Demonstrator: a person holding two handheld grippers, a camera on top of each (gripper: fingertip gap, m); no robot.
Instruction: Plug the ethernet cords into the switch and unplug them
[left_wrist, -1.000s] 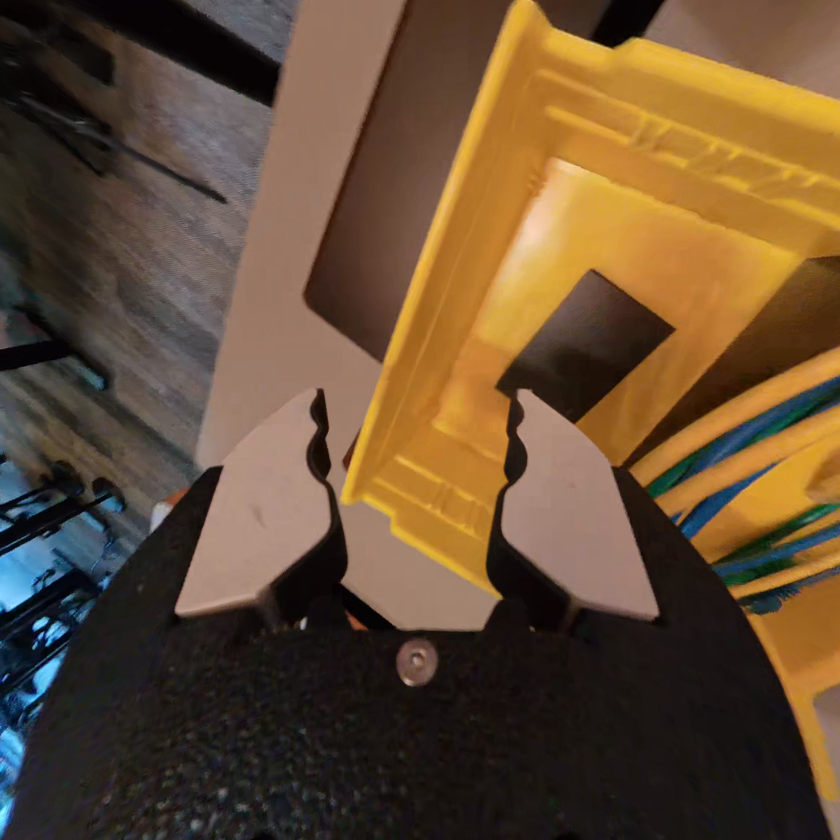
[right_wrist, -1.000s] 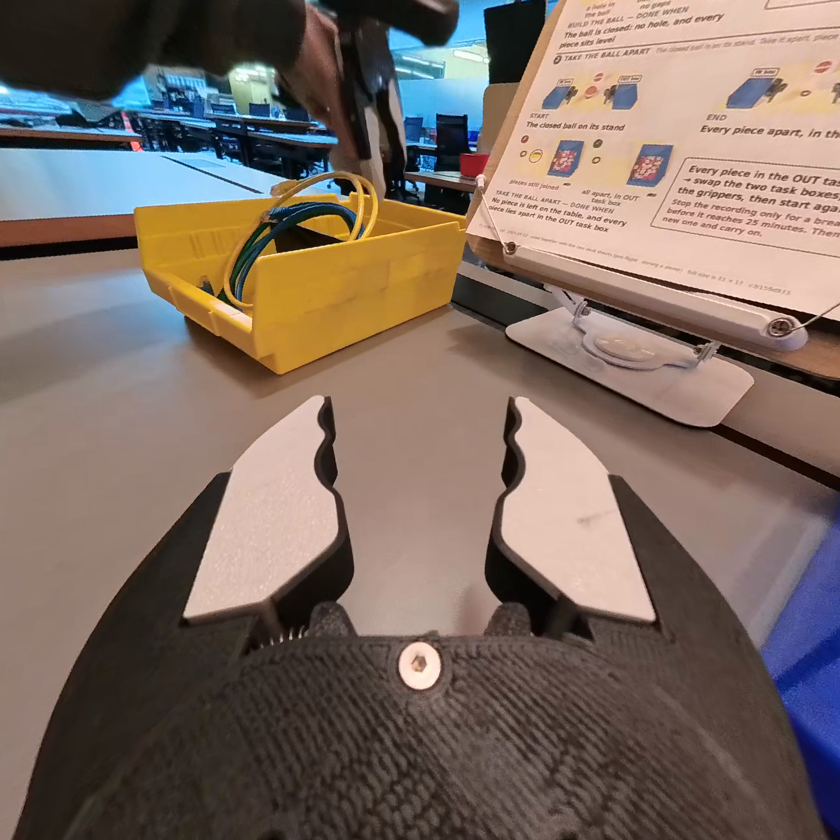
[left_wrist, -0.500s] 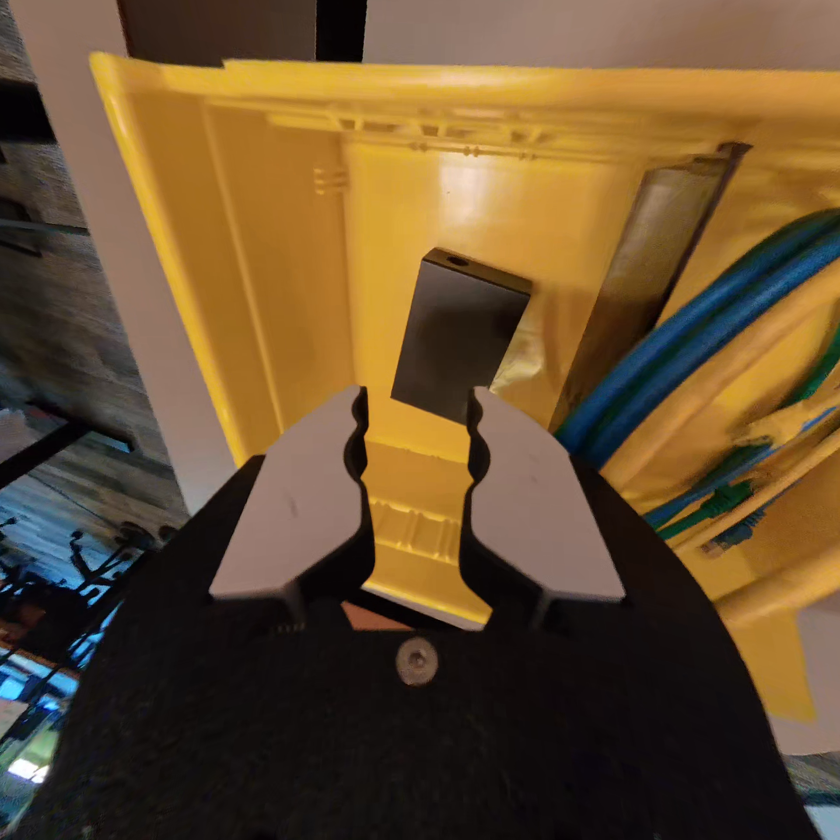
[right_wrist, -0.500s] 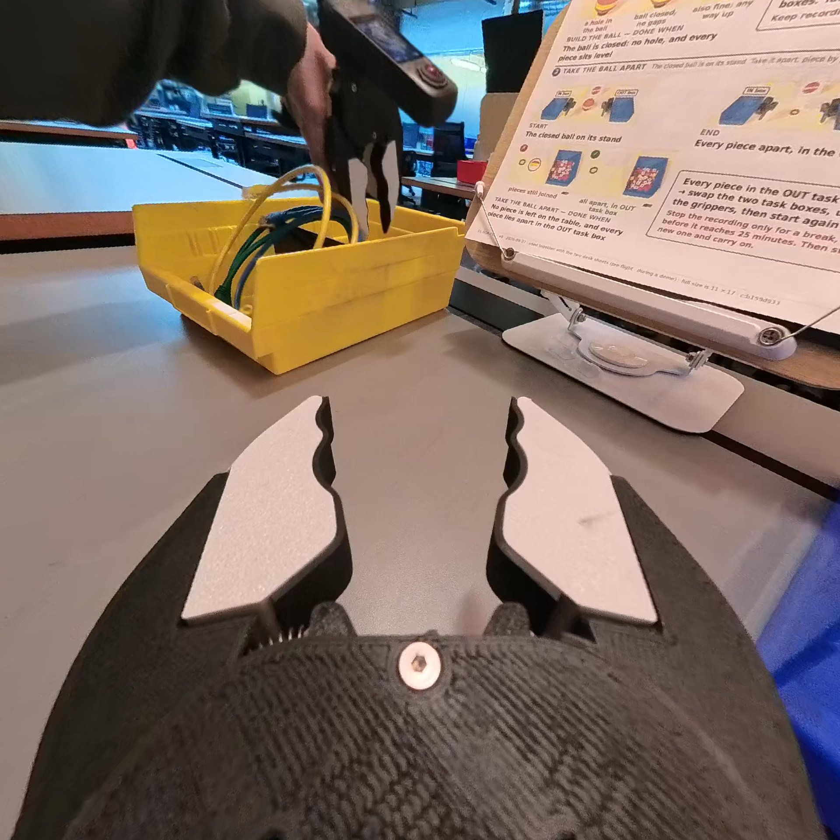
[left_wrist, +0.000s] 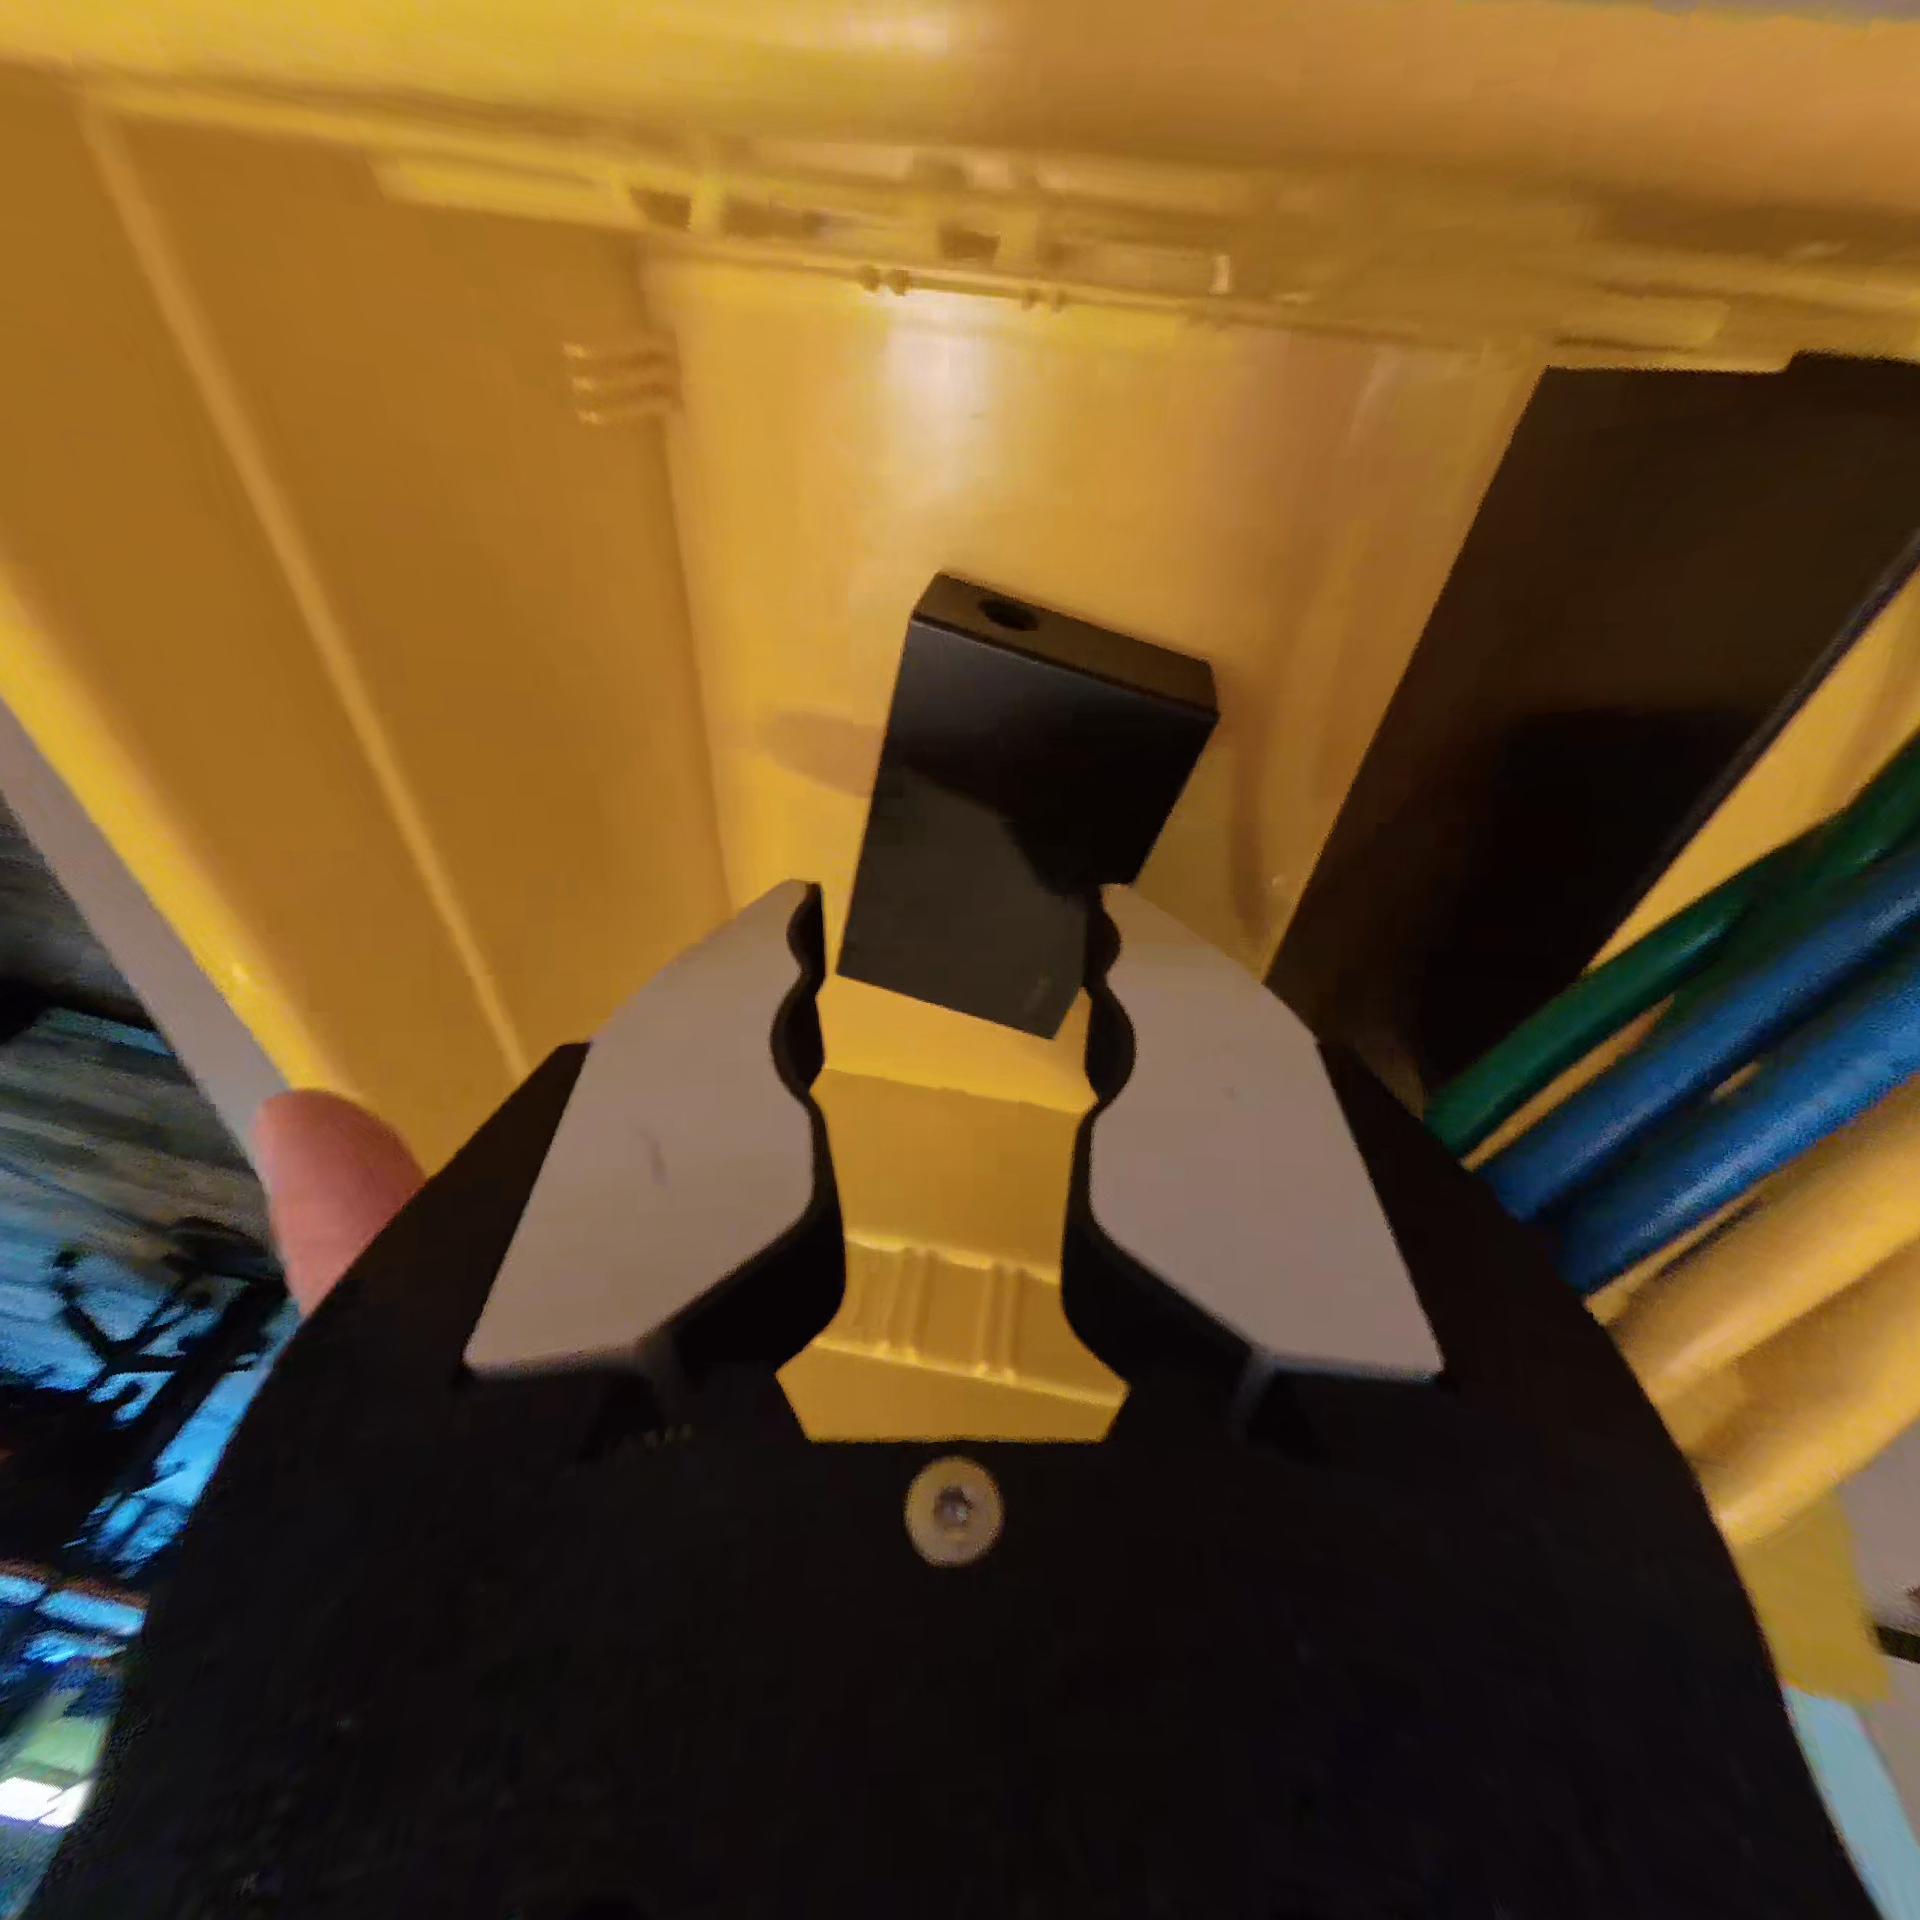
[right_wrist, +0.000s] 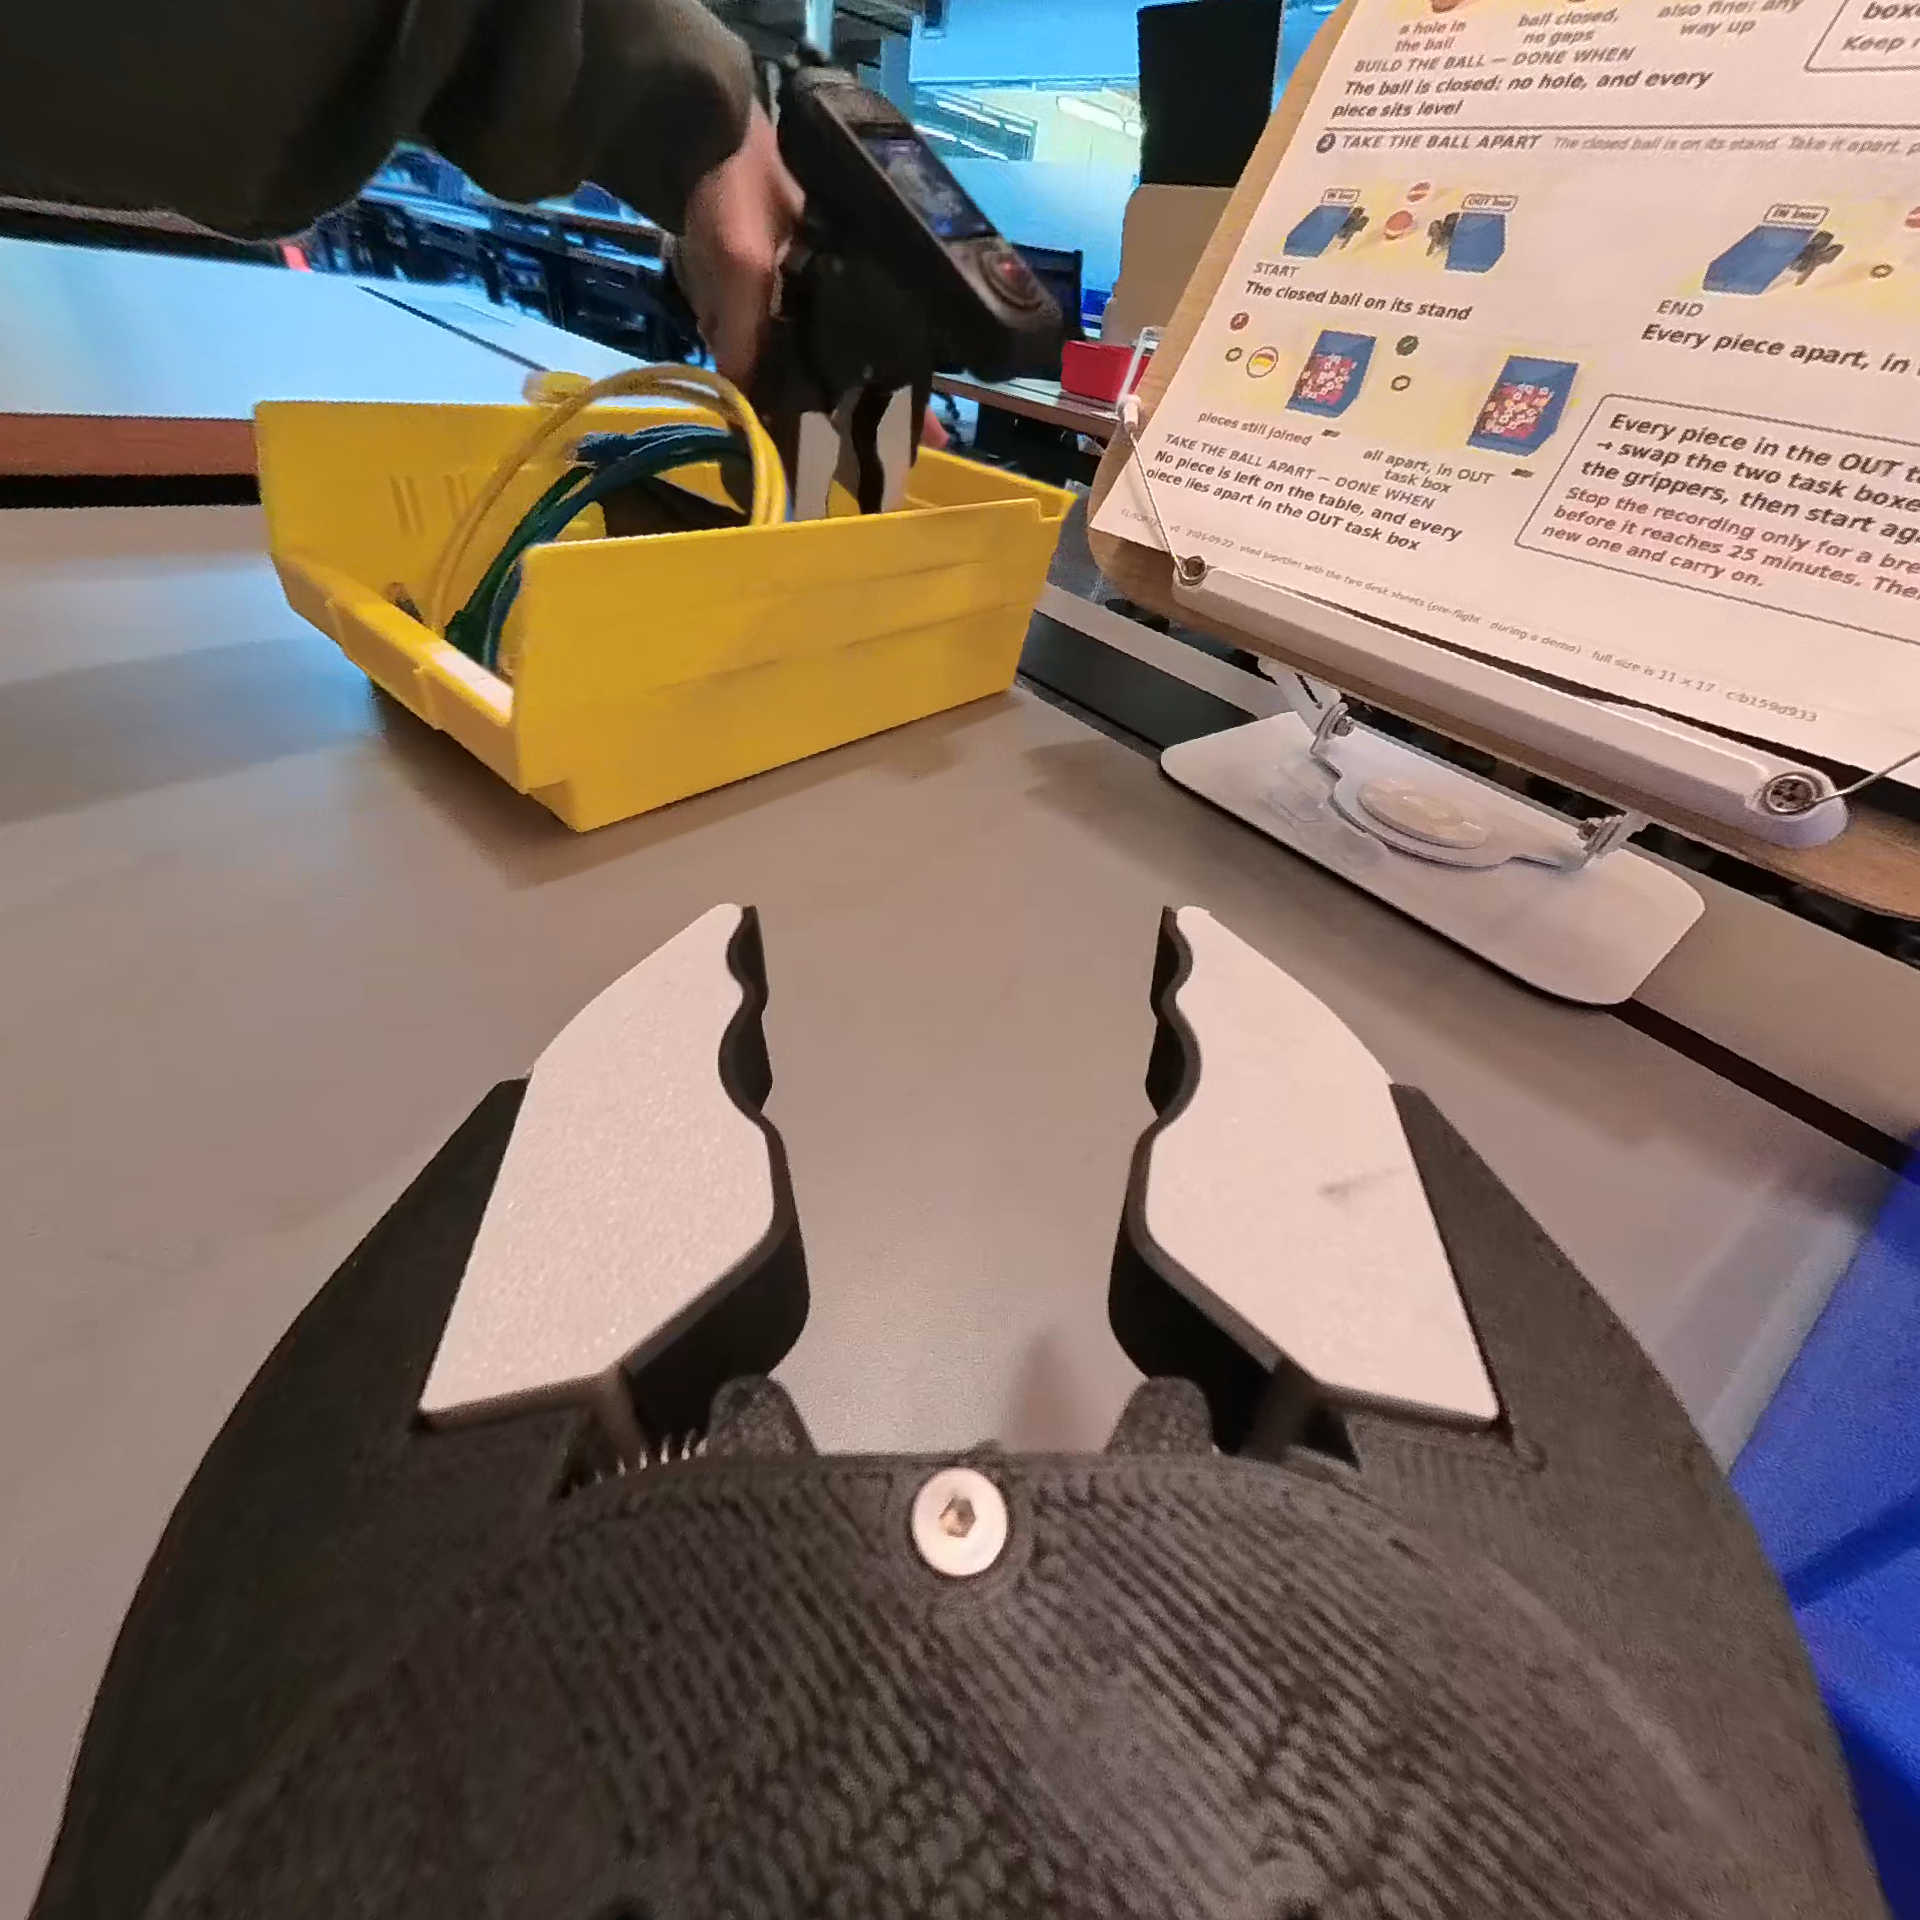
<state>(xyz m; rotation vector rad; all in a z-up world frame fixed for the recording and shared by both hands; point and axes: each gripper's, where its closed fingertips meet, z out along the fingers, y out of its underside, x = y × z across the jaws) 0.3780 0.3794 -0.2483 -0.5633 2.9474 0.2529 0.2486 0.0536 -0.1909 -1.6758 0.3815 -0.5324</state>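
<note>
A yellow bin (left_wrist: 416, 520) holds a small black box (left_wrist: 1039, 748) with a round hole in its far end, a larger black slab (left_wrist: 1662, 675) to its right, and coiled blue, green and yellow ethernet cords (left_wrist: 1714, 1060). My left gripper (left_wrist: 956, 904) is down inside the bin, partly open, its tips on either side of the small box's near end. In the right wrist view the bin (right_wrist: 779, 644), the cords (right_wrist: 623, 447) and the left gripper (right_wrist: 852, 457) show at the far left. My right gripper (right_wrist: 956, 920) is open and empty above the grey table (right_wrist: 312, 883).
A slanted stand with a printed sheet (right_wrist: 1558, 364) rests on a white base (right_wrist: 1455, 852) at the right. A blue bin (right_wrist: 1849, 1455) sits at the right edge, and a small red bin (right_wrist: 1101, 364) lies beyond the table. A person's fingertip (left_wrist: 322, 1174) shows beside the left gripper.
My left gripper swung over the yellow bin, narrowed its jaws and dropped down into it, onto the small black box. My right gripper has stayed open and nearly still.
</note>
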